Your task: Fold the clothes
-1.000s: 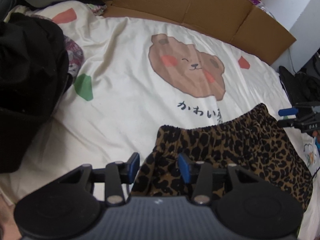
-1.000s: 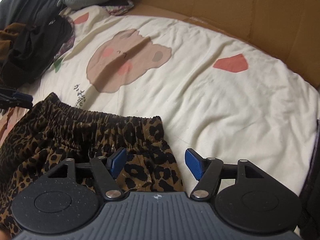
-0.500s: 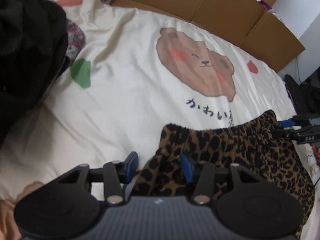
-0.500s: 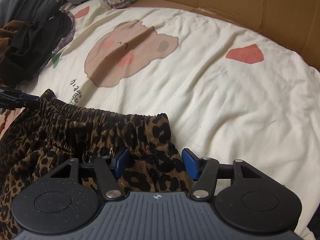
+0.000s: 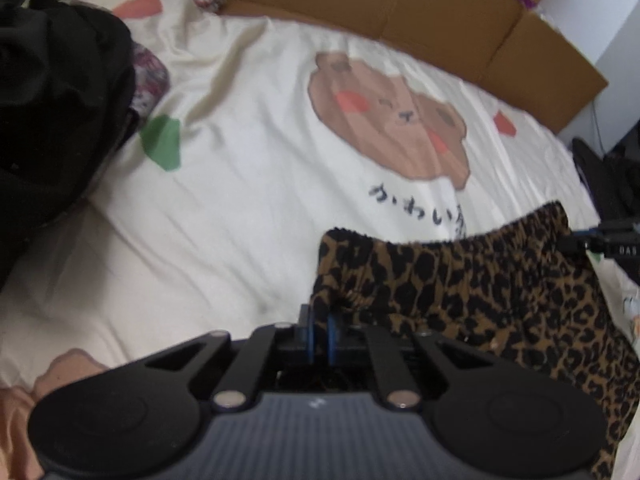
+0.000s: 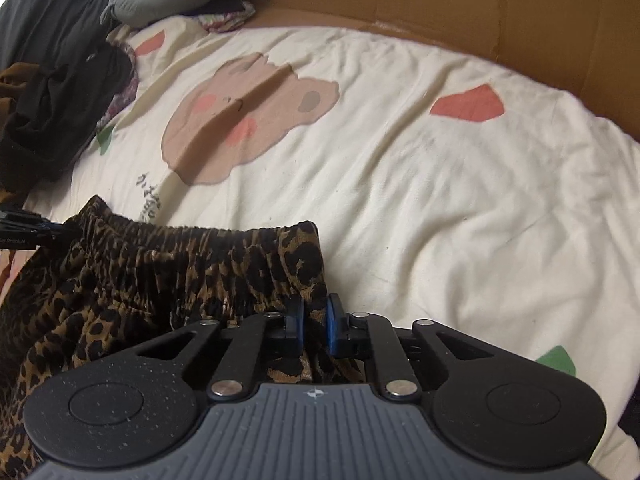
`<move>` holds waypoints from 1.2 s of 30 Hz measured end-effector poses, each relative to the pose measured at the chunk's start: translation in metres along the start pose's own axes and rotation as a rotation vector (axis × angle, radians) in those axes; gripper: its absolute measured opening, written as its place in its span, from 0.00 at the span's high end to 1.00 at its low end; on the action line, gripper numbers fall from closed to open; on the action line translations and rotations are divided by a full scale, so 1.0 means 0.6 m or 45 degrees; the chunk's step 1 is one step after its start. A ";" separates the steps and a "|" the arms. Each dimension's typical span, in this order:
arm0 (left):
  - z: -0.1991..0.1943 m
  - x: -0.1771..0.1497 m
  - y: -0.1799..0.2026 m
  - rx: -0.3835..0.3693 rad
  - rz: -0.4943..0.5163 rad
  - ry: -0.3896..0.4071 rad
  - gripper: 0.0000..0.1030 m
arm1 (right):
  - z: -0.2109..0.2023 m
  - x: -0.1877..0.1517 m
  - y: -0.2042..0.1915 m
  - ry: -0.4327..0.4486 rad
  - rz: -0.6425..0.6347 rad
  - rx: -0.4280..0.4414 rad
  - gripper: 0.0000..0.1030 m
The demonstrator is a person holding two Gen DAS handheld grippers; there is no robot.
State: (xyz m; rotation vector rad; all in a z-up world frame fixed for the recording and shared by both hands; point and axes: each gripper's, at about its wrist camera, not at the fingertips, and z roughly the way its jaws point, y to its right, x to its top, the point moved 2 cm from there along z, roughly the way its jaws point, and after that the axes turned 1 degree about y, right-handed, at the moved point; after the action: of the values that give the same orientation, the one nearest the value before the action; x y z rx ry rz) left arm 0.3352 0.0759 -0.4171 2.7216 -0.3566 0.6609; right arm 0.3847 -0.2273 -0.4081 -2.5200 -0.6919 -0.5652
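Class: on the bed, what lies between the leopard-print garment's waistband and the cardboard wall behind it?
Only the cream bear-print bedsheet lies between the leopard-print garment and the cardboard wall, in the right wrist view.

shorts (image 5: 480,280): brown-black leopard print | bedsheet (image 6: 400,200): cream, brown bear print

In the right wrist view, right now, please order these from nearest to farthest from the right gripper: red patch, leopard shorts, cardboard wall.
1. leopard shorts, pinched in the right gripper.
2. red patch, ahead, right.
3. cardboard wall, behind the bedcover.
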 end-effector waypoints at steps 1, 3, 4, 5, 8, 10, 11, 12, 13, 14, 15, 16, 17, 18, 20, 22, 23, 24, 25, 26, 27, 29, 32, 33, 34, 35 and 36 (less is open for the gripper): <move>-0.006 0.001 0.002 0.000 0.009 0.018 0.95 | -0.006 0.000 0.000 0.012 0.012 -0.006 0.91; -0.018 0.002 0.005 0.003 0.027 0.053 0.95 | -0.017 -0.001 -0.001 0.036 0.037 -0.017 0.91; -0.023 0.001 0.008 0.010 0.036 0.071 0.95 | -0.021 -0.002 -0.002 0.051 0.047 -0.026 0.91; -0.027 0.000 0.011 0.017 0.043 0.085 0.95 | -0.025 -0.004 -0.005 0.067 0.055 -0.037 0.91; -0.040 0.003 0.020 0.039 0.055 0.121 0.95 | -0.035 -0.010 -0.011 0.119 0.070 -0.068 0.91; -0.049 0.011 0.026 0.053 0.057 0.153 0.96 | -0.042 -0.011 -0.014 0.152 0.083 -0.082 0.91; -0.054 0.018 0.028 0.063 0.052 0.168 0.96 | -0.046 -0.008 -0.013 0.167 0.093 -0.084 0.91; -0.058 0.024 0.030 0.072 0.046 0.183 0.96 | -0.050 -0.004 -0.013 0.184 0.102 -0.086 0.91; -0.060 0.031 0.032 0.080 0.039 0.199 0.96 | -0.054 0.000 -0.013 0.200 0.101 -0.089 0.91; -0.062 0.038 0.034 0.086 0.038 0.215 0.96 | -0.059 0.004 -0.013 0.215 0.095 -0.093 0.91; -0.063 0.044 0.037 0.092 0.045 0.230 0.96 | -0.063 0.008 -0.013 0.230 0.087 -0.098 0.92; -0.064 0.049 0.041 0.100 0.054 0.245 0.96 | -0.067 0.012 -0.014 0.242 0.081 -0.104 0.92; -0.065 0.055 0.045 0.106 0.063 0.258 0.96 | -0.070 0.016 -0.013 0.253 0.078 -0.108 0.92; -0.066 0.060 0.049 0.110 0.072 0.269 0.96 | -0.073 0.019 -0.012 0.263 0.077 -0.113 0.92; -0.067 0.067 0.055 0.120 0.079 0.281 0.96 | -0.077 0.026 -0.011 0.283 0.079 -0.123 0.92; -0.064 0.076 0.057 0.133 0.068 0.281 0.97 | -0.079 0.034 -0.010 0.299 0.083 -0.128 0.92; -0.063 0.081 0.056 0.141 0.060 0.279 0.97 | -0.080 0.037 -0.010 0.307 0.085 -0.131 0.92; -0.062 0.085 0.056 0.150 0.059 0.283 0.97 | -0.080 0.041 -0.010 0.315 0.088 -0.134 0.92; -0.060 0.089 0.056 0.162 0.065 0.287 0.97 | -0.081 0.044 -0.010 0.323 0.090 -0.136 0.92; -0.059 0.094 0.056 0.169 0.068 0.292 0.97 | -0.081 0.049 -0.011 0.331 0.089 -0.139 0.92; -0.058 0.099 0.056 0.173 0.065 0.294 0.97 | -0.081 0.053 -0.013 0.339 0.087 -0.142 0.92; -0.059 0.108 0.055 0.177 0.065 0.305 0.97 | -0.083 0.064 -0.013 0.355 0.085 -0.148 0.92; -0.061 0.122 0.056 0.188 0.077 0.318 0.97 | -0.084 0.083 -0.013 0.376 0.081 -0.155 0.92; -0.059 0.126 0.055 0.193 0.076 0.317 0.97 | -0.083 0.091 -0.013 0.381 0.078 -0.156 0.92; -0.058 0.131 0.055 0.197 0.073 0.316 0.97 | -0.082 0.100 -0.012 0.385 0.075 -0.156 0.92; -0.055 0.136 0.053 0.201 0.067 0.314 0.97 | -0.082 0.108 -0.012 0.390 0.072 -0.157 0.92; -0.051 0.141 0.051 0.205 0.060 0.313 0.97 | -0.081 0.117 -0.012 0.395 0.069 -0.157 0.92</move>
State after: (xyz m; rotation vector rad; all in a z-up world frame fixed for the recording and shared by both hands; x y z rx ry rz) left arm 0.3864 0.0452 -0.3431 2.7434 -0.3207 1.0666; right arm 0.4235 -0.2219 -0.3318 -2.4742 -0.4847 -0.9793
